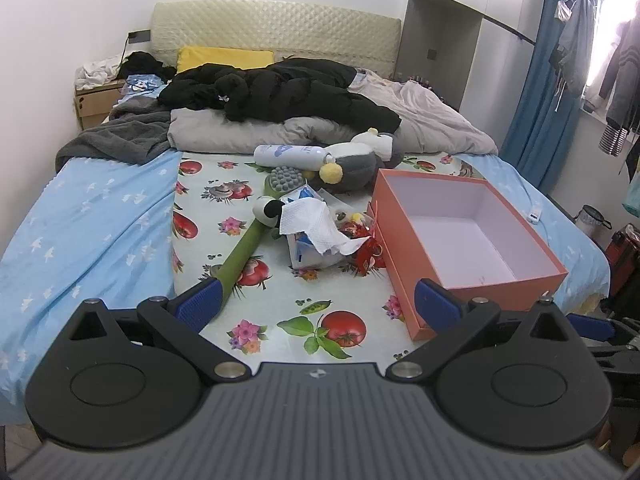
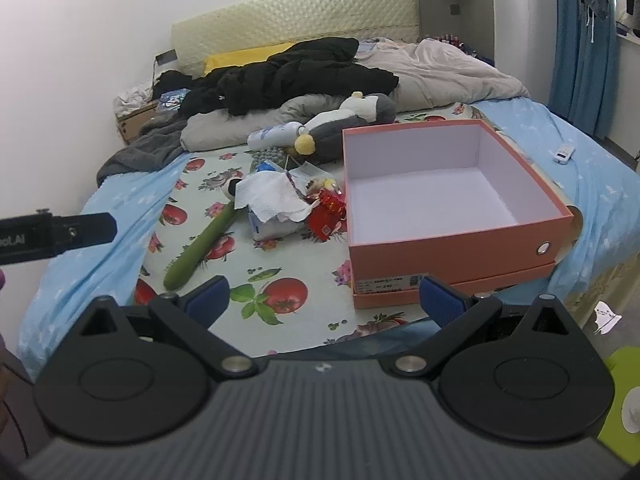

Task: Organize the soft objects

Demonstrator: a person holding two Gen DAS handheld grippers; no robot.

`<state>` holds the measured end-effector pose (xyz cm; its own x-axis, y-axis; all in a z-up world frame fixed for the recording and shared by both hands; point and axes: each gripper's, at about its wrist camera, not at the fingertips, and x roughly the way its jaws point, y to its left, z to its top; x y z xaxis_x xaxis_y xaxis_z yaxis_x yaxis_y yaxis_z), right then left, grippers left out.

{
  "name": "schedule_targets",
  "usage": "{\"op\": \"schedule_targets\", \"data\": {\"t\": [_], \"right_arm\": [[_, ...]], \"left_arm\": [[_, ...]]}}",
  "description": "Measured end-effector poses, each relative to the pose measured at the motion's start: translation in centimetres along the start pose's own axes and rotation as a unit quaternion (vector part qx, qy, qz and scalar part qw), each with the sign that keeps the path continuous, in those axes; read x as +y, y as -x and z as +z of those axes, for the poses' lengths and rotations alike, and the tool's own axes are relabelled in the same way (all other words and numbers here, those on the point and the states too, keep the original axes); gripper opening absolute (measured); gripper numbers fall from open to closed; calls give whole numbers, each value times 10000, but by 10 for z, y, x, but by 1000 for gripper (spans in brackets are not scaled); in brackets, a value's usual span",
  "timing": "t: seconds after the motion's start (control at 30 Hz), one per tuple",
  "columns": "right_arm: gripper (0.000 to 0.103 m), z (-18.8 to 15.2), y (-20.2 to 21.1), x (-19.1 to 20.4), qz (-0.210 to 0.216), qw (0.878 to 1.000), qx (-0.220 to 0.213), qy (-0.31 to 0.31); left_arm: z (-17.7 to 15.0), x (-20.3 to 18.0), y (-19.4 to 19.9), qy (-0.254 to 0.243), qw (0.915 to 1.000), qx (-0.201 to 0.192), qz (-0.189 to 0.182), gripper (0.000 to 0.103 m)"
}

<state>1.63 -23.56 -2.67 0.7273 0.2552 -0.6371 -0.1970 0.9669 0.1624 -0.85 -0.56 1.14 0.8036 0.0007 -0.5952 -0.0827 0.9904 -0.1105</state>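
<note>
While both tongs gape empty, left gripper (image 1: 316, 300) and right gripper (image 2: 324, 298), risk: snagging loose tissue (image 1: 312, 222) when grabbing penguin plush (image 1: 356, 164) for orange box (image 1: 472, 280).

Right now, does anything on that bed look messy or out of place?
Yes. A crumpled white tissue spills out of its torn-looking pack beside the empty orange box, and a spray bottle lies on its side against the grey plush toy.

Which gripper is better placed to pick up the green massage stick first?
Probably left. The left gripper is open, near the green massage stick's end; the right gripper faces the orange box.
</note>
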Motion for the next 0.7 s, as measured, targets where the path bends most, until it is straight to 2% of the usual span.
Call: {"op": "schedule_targets", "data": {"t": [0.7], "right_arm": [[103,-3,-2,-2,54,10000,38,-36]], "left_arm": [[-2,-2,-4,-68,10000,51,-27,103]]}}
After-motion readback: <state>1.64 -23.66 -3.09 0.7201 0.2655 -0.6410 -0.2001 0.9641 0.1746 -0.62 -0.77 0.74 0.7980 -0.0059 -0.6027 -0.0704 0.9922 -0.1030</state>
